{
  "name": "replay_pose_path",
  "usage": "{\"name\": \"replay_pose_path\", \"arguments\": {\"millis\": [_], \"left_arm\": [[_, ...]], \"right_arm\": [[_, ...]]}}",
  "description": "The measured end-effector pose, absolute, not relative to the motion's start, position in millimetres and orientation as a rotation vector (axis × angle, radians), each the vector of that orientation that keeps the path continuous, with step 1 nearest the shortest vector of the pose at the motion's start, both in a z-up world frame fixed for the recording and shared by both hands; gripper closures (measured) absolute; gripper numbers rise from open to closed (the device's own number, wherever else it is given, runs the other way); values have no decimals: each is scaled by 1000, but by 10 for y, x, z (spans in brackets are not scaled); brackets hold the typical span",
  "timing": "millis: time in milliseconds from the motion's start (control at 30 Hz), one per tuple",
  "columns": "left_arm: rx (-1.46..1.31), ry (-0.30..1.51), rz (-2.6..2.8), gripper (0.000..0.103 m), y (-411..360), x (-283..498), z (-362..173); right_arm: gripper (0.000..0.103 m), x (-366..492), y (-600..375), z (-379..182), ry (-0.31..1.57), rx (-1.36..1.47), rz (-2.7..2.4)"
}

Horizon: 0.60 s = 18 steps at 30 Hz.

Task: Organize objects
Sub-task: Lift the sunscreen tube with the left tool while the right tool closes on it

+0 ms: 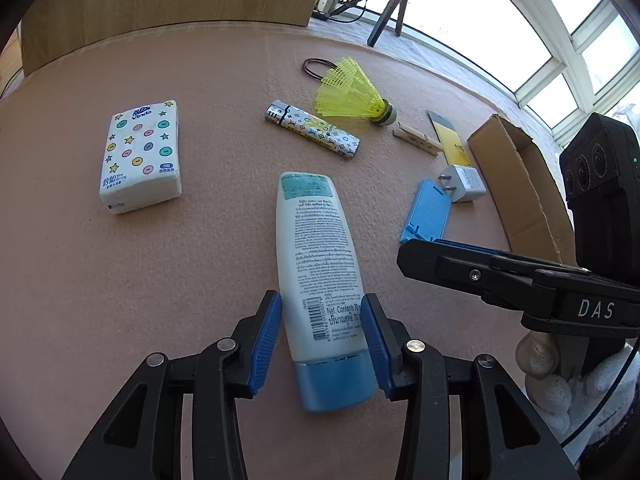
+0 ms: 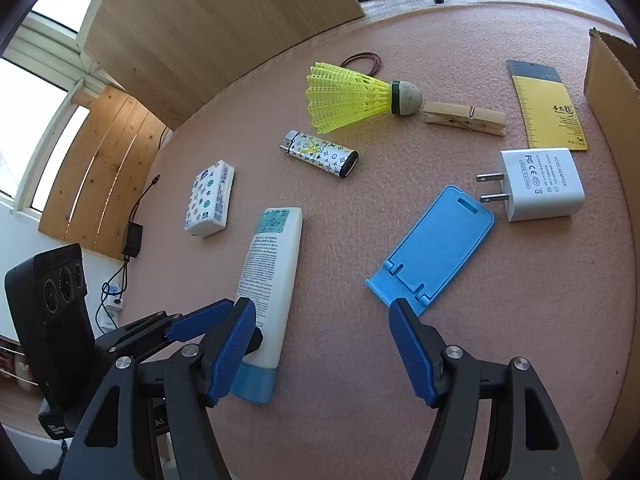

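A white lotion tube (image 1: 316,256) with a blue cap lies on the pink mat; it also shows in the right wrist view (image 2: 268,280). My left gripper (image 1: 322,312) has its blue pads against both sides of the tube near the cap. My right gripper (image 2: 322,320) is open and empty, just above the mat, next to a blue phone stand (image 2: 436,248). The left gripper (image 2: 208,322) shows at the tube in the right wrist view. The right gripper's fingers (image 1: 460,268) show edge-on in the left wrist view.
On the mat lie a tissue pack (image 1: 142,154), a patterned lighter (image 1: 312,130), a yellow shuttlecock (image 1: 352,92), a clothespin (image 2: 464,118), a yellow card (image 2: 546,108), a white charger (image 2: 540,184) and hair ties (image 2: 366,60). A cardboard box (image 1: 520,184) stands at the right edge.
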State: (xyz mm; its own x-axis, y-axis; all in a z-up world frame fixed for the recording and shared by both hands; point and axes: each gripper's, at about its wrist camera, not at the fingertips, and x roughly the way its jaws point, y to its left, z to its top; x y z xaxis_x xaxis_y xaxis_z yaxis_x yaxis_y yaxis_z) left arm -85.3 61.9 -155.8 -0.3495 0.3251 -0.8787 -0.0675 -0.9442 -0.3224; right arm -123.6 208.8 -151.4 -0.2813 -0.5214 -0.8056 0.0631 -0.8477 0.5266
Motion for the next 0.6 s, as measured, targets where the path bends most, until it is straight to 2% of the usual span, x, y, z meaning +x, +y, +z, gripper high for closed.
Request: {"name": "replay_pose_path", "arguments": {"millis": [167,400,467,600], "left_arm": [[-1628,-333,2369,57,647,-849,-1569],[-1627,-351,2352,57,634,-839,-1582],[-1627,-349,2348,57,646,-836,-1587],[-1629,-349,2339,57,664,-836,-1603]], "right_arm": [[46,-1305,1985,-1483,-553,1600,-2175],[49,-1305,1887,-1391,-506,1563,-2196],[58,-1324,1859,-1416,-506,1573,-2172],[64,-1341,1812,-1473,-525,1586,-2117]]}}
